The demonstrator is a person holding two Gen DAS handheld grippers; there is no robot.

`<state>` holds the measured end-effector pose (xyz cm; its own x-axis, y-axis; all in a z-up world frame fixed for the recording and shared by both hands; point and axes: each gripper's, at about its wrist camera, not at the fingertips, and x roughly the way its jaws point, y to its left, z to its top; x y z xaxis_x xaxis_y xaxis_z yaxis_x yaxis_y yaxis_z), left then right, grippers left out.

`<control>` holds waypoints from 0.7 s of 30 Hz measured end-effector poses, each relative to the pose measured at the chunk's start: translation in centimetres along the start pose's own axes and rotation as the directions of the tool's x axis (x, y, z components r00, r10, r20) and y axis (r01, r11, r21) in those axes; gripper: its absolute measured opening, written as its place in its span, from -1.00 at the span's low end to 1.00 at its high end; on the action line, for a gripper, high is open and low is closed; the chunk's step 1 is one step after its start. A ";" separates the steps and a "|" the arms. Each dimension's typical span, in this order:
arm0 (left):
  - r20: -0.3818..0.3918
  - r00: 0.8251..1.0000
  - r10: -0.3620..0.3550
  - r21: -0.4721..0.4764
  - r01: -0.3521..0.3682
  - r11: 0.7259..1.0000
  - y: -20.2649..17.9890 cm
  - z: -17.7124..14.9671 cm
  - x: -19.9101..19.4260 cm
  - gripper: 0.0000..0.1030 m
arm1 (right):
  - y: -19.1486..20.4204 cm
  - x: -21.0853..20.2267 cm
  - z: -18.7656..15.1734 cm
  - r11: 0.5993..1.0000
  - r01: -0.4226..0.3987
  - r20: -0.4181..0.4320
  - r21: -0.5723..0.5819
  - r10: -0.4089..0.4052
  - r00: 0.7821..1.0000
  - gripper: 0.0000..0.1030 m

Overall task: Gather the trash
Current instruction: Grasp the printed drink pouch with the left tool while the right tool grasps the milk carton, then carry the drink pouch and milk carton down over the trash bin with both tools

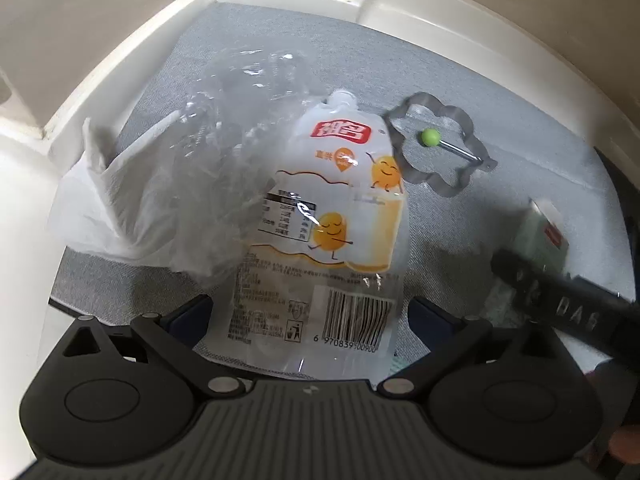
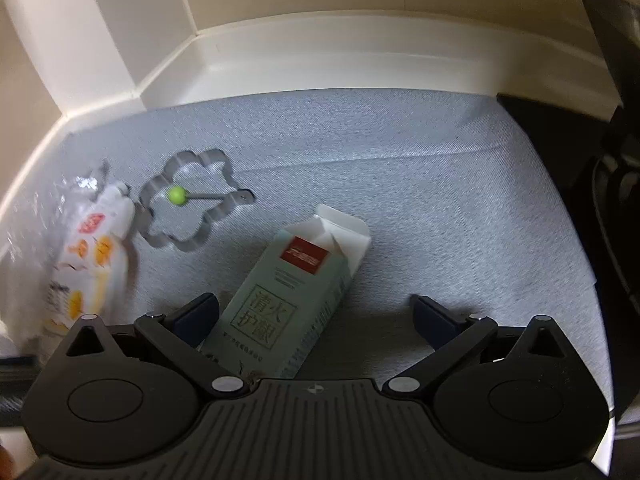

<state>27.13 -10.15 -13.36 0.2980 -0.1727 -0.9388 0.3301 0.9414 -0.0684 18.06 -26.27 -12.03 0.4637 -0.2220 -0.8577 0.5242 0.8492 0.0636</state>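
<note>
Centrally, both the left gripper [image 1: 310,312] and right gripper [image 2: 316,312] gape; drink pouch [image 1: 332,232] bottom and green carton [image 2: 288,300] base hidden behind them

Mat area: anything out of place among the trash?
Yes. A metal flower-shaped egg ring with a green knob lies flat on the grey mat between the empty drink pouch and the opened carton. It looks like a kitchen tool, not trash.

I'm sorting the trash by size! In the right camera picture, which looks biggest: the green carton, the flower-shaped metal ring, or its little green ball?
1. Green carton, though it's nearest the camera.
2. Flower-shaped metal ring.
3. Green ball.
</note>
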 end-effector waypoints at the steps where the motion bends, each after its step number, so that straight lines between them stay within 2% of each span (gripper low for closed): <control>1: -0.006 1.000 -0.007 -0.034 0.007 0.999 0.4 0.2 0.0 0.91 | 0.2 0.0 -0.2 1.000 0.011 0.001 -0.024 -0.011 1.000 1.00; 3: 0.017 1.000 -0.019 -0.088 0.020 0.996 1.3 0.4 -0.6 0.62 | 0.6 0.1 -0.6 0.997 0.020 0.007 -0.072 -0.019 1.000 0.94; 5: 0.029 0.999 -0.036 -0.100 0.039 0.994 1.4 0.5 -1.3 0.51 | 0.8 -0.8 -1.3 0.993 0.009 0.063 -0.118 -0.001 0.998 0.46; 7: 0.045 0.998 -0.035 -0.088 0.039 0.995 1.3 0.4 -1.9 0.44 | 0.7 -1.4 -1.6 0.991 -0.015 0.081 -0.136 0.026 0.996 -0.19; 9: 0.078 0.996 -0.031 -0.077 0.037 0.996 1.2 0.2 -2.9 0.40 | 0.1 -1.9 -1.6 0.994 -0.041 0.083 -0.102 0.049 0.995 -0.20; 13: 0.122 0.990 -0.068 -0.098 0.080 0.992 1.5 -0.3 -5.1 0.39 | -1.1 -3.5 -1.7 0.997 -0.065 0.135 -0.030 0.068 0.988 -0.20; 21: 0.213 0.965 -0.153 -0.098 0.177 0.979 2.4 -3.0 -10.8 0.39 | -2.1 -7.8 -1.5 0.990 -0.138 0.289 0.010 0.129 0.948 -0.20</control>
<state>22.00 -5.16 -4.37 0.4276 -0.3724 -0.8237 0.2885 0.9198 -0.2661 12.29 -25.57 -6.29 0.7143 -0.2394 -0.6576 0.4623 0.8669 0.1866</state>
